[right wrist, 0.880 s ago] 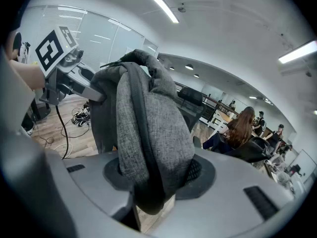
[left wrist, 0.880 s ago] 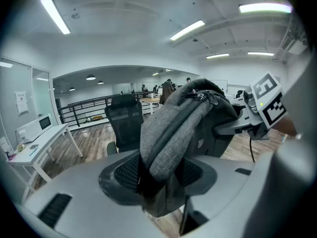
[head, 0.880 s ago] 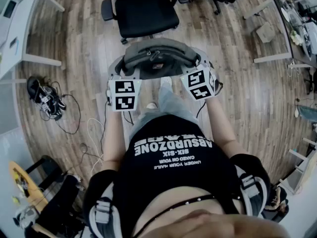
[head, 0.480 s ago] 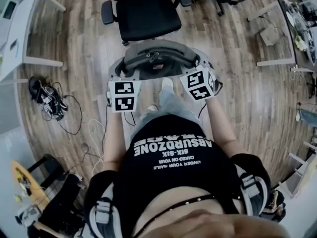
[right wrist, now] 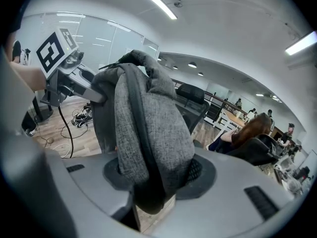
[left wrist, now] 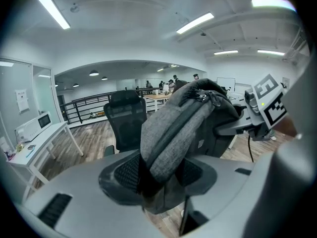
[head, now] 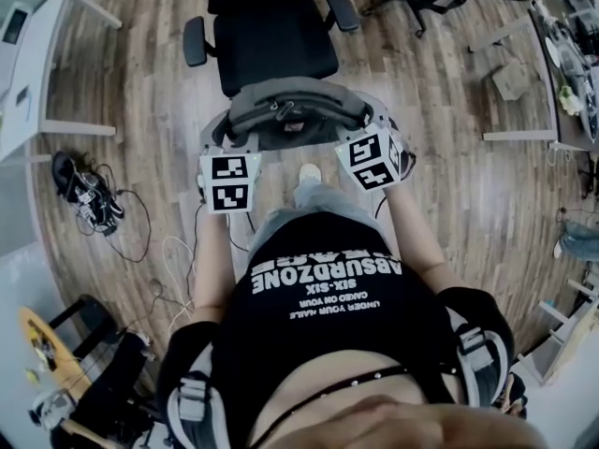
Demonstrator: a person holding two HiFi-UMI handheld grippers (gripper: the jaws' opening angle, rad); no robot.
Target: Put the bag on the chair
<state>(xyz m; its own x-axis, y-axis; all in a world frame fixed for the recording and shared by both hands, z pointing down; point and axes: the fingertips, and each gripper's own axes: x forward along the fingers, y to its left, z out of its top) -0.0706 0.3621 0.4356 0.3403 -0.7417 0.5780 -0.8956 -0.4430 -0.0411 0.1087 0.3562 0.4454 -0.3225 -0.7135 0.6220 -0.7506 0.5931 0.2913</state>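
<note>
The left gripper (left wrist: 161, 175) and right gripper (right wrist: 158, 175) are clamping the grey bag (head: 295, 110) near the chair (head: 271, 50); releasing early risks dropping it onto the floor (head: 459, 195).

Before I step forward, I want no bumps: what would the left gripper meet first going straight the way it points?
The left gripper clamps the grey bag; beyond it the black office chair looks like the first thing in line, though depth is unclear.
</note>
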